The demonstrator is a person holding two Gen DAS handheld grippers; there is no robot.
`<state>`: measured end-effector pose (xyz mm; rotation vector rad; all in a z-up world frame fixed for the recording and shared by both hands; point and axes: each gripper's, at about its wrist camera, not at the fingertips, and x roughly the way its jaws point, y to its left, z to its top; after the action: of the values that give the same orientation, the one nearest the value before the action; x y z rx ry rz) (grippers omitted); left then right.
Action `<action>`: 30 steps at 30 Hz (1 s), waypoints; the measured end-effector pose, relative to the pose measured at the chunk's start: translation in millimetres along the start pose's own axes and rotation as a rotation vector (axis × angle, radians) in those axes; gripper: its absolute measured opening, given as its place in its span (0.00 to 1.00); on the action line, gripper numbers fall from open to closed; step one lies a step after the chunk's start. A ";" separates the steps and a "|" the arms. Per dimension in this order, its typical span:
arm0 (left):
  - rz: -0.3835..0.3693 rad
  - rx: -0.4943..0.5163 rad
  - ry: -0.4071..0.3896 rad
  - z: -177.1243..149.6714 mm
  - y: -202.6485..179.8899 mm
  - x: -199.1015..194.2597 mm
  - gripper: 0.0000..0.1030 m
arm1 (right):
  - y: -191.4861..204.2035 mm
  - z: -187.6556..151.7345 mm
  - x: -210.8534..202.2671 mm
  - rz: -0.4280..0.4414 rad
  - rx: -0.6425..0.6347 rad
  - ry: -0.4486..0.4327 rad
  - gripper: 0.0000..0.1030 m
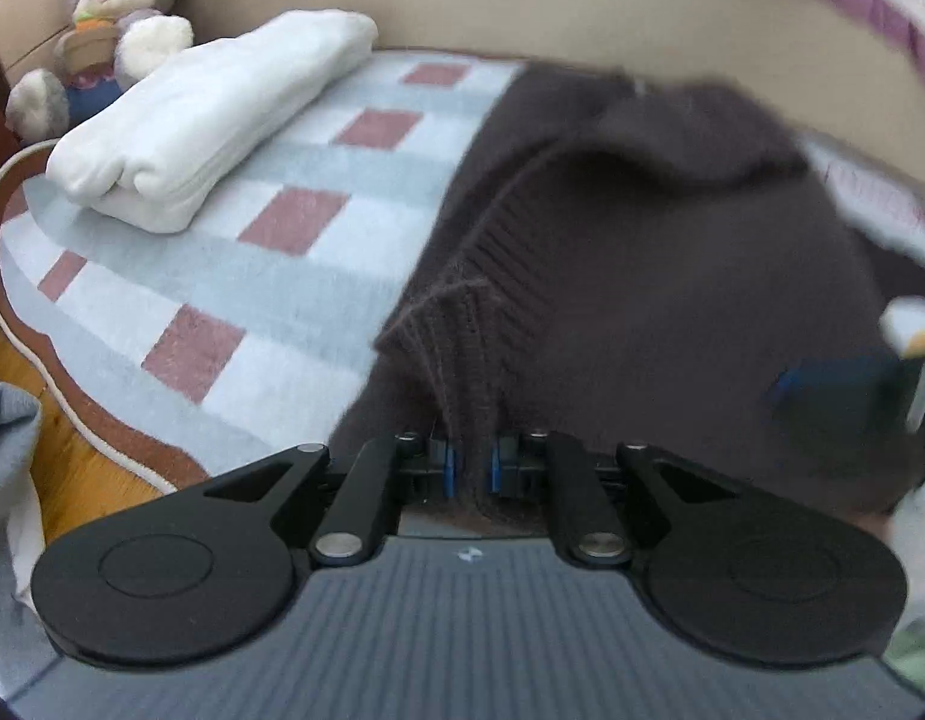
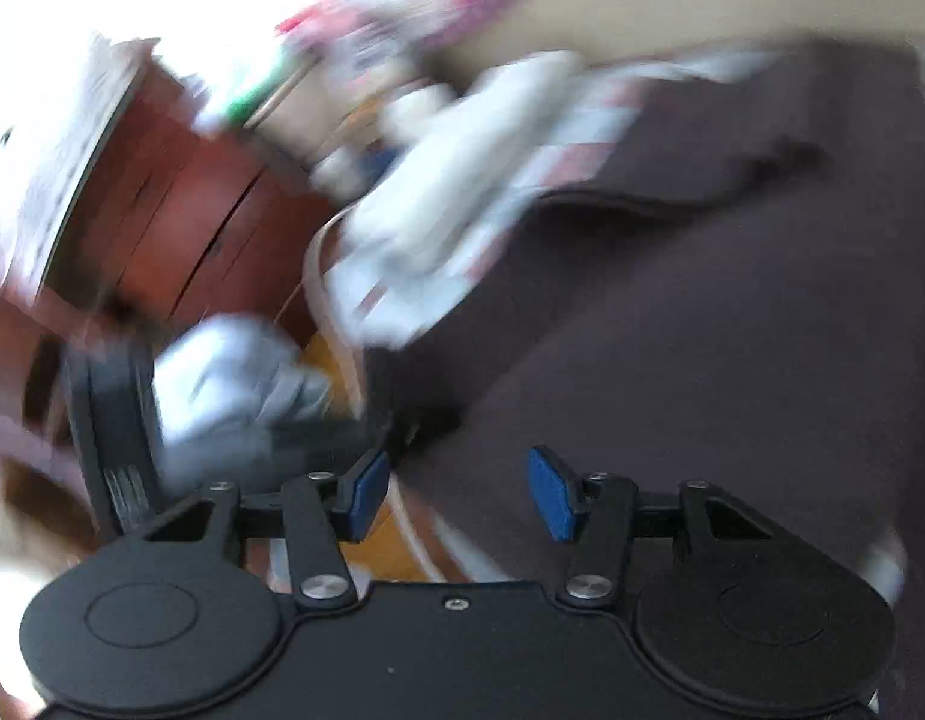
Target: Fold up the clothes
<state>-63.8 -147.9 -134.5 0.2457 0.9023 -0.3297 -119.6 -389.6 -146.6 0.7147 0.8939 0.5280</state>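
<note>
The left gripper (image 1: pixel 469 468) is pinching the ribbed hem of the brown sweater (image 1: pixel 642 276) on the bed (image 1: pixel 234 276). The right gripper (image 2: pixel 459 492) is hanging open and empty above it, likely needing another edge before folding

Right gripper (image 2: pixel 459 495): blue pads apart, nothing btwn. Dark brown knit garment (image 2: pixel 702 330) spread at right. White folded cloth (image 2: pixel 438 204), red-brown wooden furniture (image 2: pixel 192 222) at left, v. blurred.
</note>
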 end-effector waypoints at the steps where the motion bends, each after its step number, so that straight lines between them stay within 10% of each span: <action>1: 0.013 0.022 -0.003 0.0 -2.5 -1.4 0.09 | -6.9 2.8 -4.9 -0.028 0.033 -0.010 0.57; 5: 0.086 0.113 -0.005 7.1 -11.2 -12.1 0.18 | -15.1 5.5 -29.6 -0.126 0.046 -0.086 0.57; 8: 0.100 0.093 0.029 10.2 -1.7 -11.7 0.44 | -20.6 8.4 -33.7 -0.216 0.044 -0.128 0.56; 12: 0.078 0.008 0.085 6.3 17.9 -6.8 0.54 | -29.5 17.0 -37.3 -0.174 0.095 -0.167 0.57; 20: 0.155 0.214 -0.138 36.4 -12.2 -69.3 0.60 | -25.9 41.4 -70.6 -0.281 0.044 -0.240 0.57; 30: -0.177 0.180 -0.060 82.4 -87.5 -1.8 0.75 | -67.7 29.9 -62.1 -0.287 0.253 -0.240 0.58</action>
<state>-38.5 -256.6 -89.9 0.3209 0.8378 -0.5812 -119.2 -486.0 -152.7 0.8421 0.8269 0.0705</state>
